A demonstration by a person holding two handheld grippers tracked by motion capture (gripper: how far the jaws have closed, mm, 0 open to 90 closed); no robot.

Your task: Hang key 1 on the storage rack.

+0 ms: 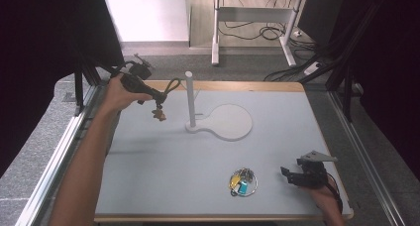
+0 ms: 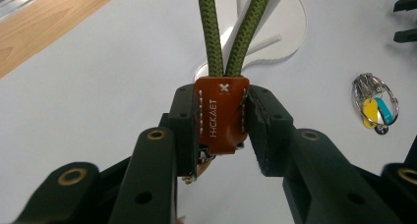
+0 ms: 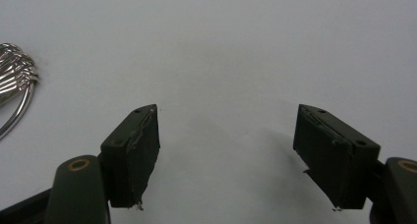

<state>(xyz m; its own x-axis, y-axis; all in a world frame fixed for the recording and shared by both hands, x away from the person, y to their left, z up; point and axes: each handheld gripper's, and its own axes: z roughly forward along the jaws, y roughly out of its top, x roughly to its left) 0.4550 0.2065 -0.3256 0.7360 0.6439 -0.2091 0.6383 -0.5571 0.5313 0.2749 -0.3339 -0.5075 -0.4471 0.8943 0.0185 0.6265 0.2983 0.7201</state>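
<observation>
My left gripper [image 1: 158, 96] hangs above the table's far left, shut on the brown leather tag [image 2: 221, 113] of a keychain. Its green rope loop [image 2: 236, 32] sticks out past the jaws toward the white post [image 1: 189, 97] of a stand. Small brass pieces [image 1: 159, 115] dangle under the tag. A metal key ring with yellow and blue tags [image 1: 242, 182] lies near the front edge. My right gripper [image 1: 288, 176] rests just to the right of that ring, open, nothing between its jaws [image 3: 226, 155].
The post rises from a flat white round base [image 1: 230, 123] at the table's middle. The wooden table edge [image 1: 223, 85] runs along the far side. Black frame rails flank both sides of the table.
</observation>
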